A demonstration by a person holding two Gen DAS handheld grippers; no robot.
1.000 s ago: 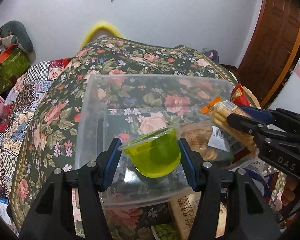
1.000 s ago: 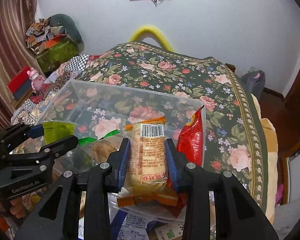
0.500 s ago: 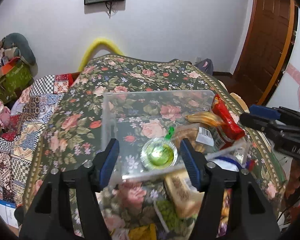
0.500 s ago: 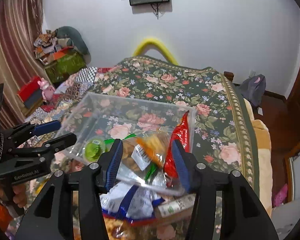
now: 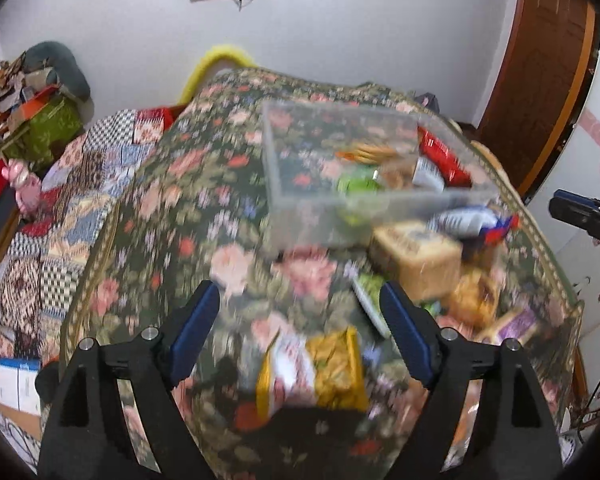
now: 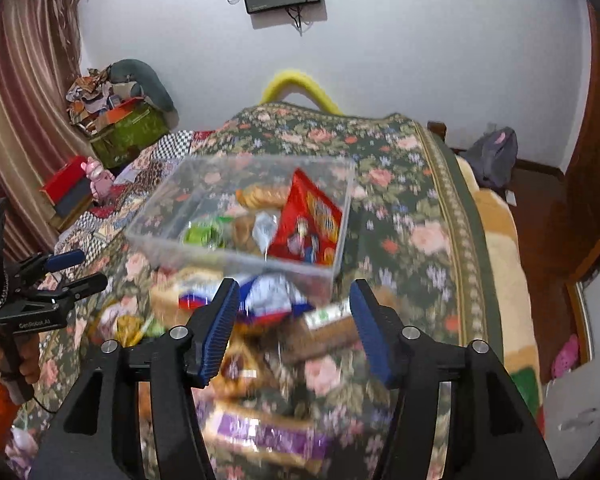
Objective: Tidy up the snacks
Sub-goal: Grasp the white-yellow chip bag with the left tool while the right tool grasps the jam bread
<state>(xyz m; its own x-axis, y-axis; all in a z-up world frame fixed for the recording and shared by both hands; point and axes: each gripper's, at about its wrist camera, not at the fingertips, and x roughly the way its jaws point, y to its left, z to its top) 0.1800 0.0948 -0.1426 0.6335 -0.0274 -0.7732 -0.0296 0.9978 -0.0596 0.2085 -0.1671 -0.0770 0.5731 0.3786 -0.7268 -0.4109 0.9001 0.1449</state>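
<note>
Snacks [image 6: 260, 220] binned, both tools released — opening

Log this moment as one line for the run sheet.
left gripper: jaws opening, empty | right gripper: jaws opening, empty | clear plastic bin: holds green jelly cup, red snack bag | loose snacks outside bin

left wrist: angled down over bed | right wrist: same (both share clear bin [image 5: 364, 200])
</note>
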